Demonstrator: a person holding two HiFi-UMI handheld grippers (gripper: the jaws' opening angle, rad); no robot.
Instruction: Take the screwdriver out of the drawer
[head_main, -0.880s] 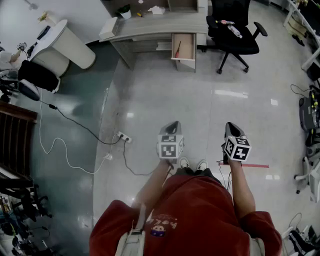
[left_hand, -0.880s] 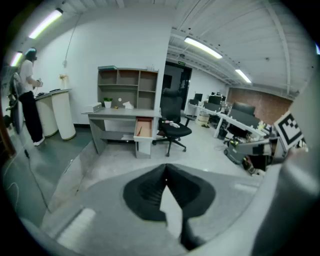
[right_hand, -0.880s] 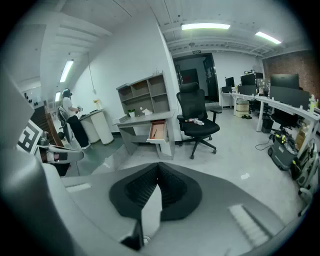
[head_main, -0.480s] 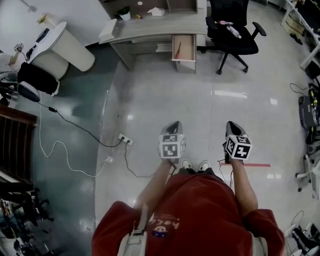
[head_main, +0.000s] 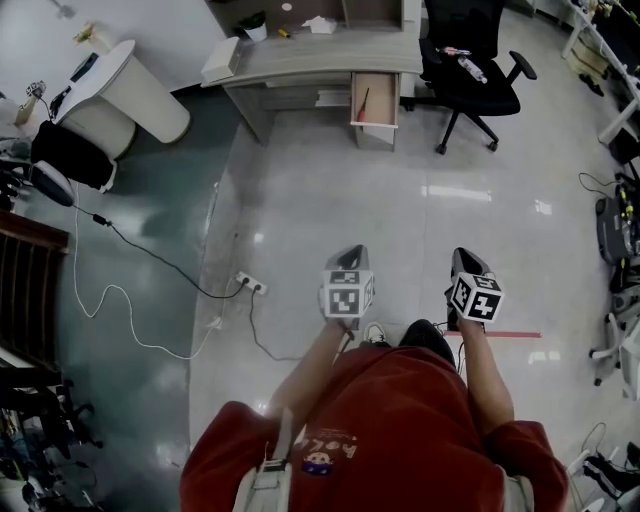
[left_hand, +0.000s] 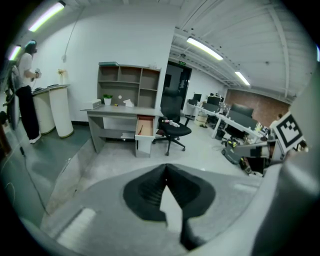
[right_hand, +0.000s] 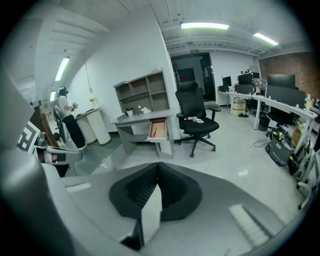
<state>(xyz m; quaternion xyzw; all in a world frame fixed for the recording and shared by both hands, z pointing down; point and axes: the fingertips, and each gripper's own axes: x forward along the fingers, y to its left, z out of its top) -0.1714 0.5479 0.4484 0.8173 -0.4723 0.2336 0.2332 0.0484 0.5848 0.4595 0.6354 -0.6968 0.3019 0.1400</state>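
The screwdriver (head_main: 364, 101) is lying lengthwise in the open drawer (head_main: 380, 98), showing as a thin reddish stick against the pale wood bottom; it is the one item showing in there. The drawer is hanging pulled out from under the grey tabletop (head_main: 320, 55), just beside a black office chair (head_main: 470, 75) whose seat is carrying a few small objects too blurred to name. A small potted plant (head_main: 249, 22) and some white paper are sitting on the tabletop, under a shelf unit (left_hand: 129, 90) of open compartments. No writing is coming through clearly: the print on the person's red sweatshirt (head_main: 400, 430) is too small to read, and the cubes on the tools are showing only black-and-white square markers. The left hand-held gripper (head_main: 348, 252) is being held out in front of the person, angling down toward the shiny floor (head_main: 330, 200), with its jaws pressed together at the tips and nothing between them. The right hand-held gripper (head_main: 463, 256) is hanging alongside it at much the same tilt, its jaws likewise meeting with nothing between. Both are hovering well apart from the drawer, forearms reaching forward side by side. A power strip (head_main: 248, 275) with a white cable is lying on the floor to the left.
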